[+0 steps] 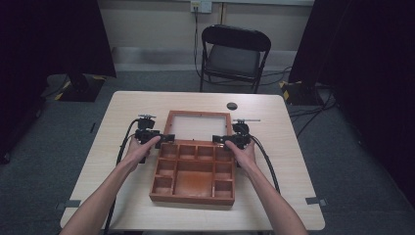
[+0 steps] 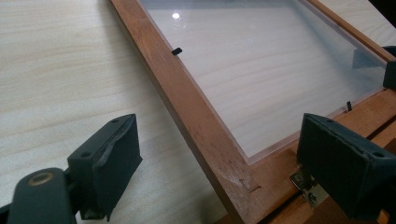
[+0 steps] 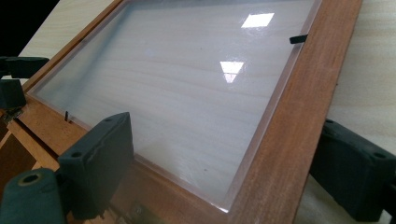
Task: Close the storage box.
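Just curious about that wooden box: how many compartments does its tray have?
10 in the box: four small ones along the back row by the lid, two down each side, a wide one in the middle, and a big one at the front centre. None look hidden.

High view: both hands cover the gripper bodies, so finger gap on the left gripper (image 1: 166,139) and right gripper (image 1: 221,140) is too small to read there. Left gripper view: the lid (image 2: 205,135) is cut off at top and right, and the hinge (image 2: 306,184) is half hidden behind the right finger. Right gripper view: the lid's near corner runs off the bottom edge.
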